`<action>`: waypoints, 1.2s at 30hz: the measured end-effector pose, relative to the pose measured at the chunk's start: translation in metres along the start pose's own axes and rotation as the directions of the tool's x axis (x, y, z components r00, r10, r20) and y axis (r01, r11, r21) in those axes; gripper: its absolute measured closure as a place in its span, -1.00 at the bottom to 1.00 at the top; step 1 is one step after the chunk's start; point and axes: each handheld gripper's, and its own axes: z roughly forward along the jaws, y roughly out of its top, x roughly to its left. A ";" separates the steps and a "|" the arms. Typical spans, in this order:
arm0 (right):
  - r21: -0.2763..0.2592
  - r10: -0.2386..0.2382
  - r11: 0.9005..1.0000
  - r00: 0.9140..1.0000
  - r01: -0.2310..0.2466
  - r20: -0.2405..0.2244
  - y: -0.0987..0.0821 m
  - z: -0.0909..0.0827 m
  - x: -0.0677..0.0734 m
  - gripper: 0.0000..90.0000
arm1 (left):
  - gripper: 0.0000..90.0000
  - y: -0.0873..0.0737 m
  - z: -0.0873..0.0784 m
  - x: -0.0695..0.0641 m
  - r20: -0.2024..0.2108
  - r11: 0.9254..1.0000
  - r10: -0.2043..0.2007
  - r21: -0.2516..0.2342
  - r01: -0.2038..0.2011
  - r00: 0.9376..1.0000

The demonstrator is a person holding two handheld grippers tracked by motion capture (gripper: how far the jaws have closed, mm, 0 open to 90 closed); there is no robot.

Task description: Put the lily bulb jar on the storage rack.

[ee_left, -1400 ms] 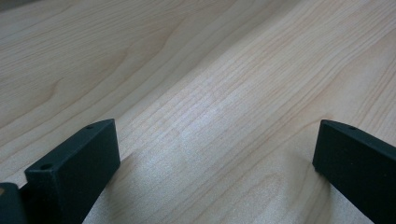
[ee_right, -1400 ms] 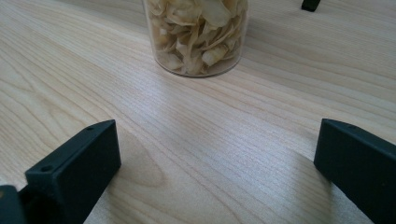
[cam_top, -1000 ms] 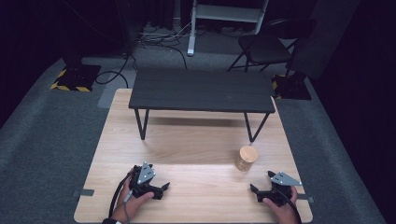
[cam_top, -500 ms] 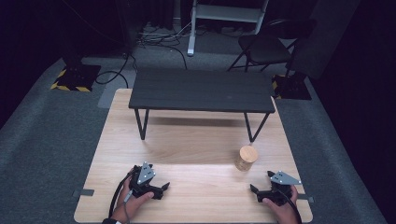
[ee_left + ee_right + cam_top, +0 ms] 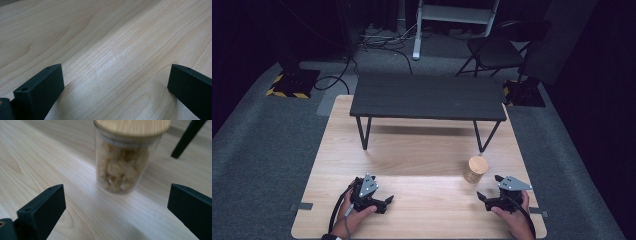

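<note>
A clear glass jar [image 5: 475, 169] with a round wooden lid stands upright on the light wooden tabletop [image 5: 412, 150], right of centre. It holds pale, flaky pieces [image 5: 122, 167]. My right gripper [image 5: 489, 188] rests on the table just to the jar's near right, open, jaws aimed at the jar. In the right gripper view, the right gripper [image 5: 116, 192] has the jar a short way ahead, apart from both jaws. My left gripper [image 5: 386, 202] lies near the front left, open, pointing right. The left gripper [image 5: 115, 72] has bare wood between its jaws.
A low black bench [image 5: 428, 97] on thin black legs stands across the far half of the tabletop; one leg [image 5: 187, 137] is just behind the jar. Beyond the table are grey carpet, a dark chair [image 5: 497, 50] and floor cables [image 5: 377, 45].
</note>
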 end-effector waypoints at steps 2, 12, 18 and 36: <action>-0.003 -0.006 1.000 1.000 0.006 -0.005 0.008 0.003 0.000 -0.97 | -0.99 0.000 0.000 0.000 0.000 1.000 0.000 0.000 0.000 1.000; -0.009 -0.010 1.000 1.000 0.009 -0.016 0.033 0.020 -0.007 -0.97 | -0.99 0.000 0.000 0.000 0.000 1.000 0.000 0.000 0.000 1.000; -0.023 0.006 1.000 0.999 -0.007 -0.038 0.040 0.028 -0.014 -0.97 | -0.99 0.000 0.000 0.000 0.000 1.000 0.000 0.000 0.000 1.000; -0.002 0.015 1.000 0.999 -0.015 -0.033 0.049 0.055 -0.021 -0.50 | -0.99 0.000 0.001 -0.001 -0.002 1.000 -0.002 -0.001 0.002 1.000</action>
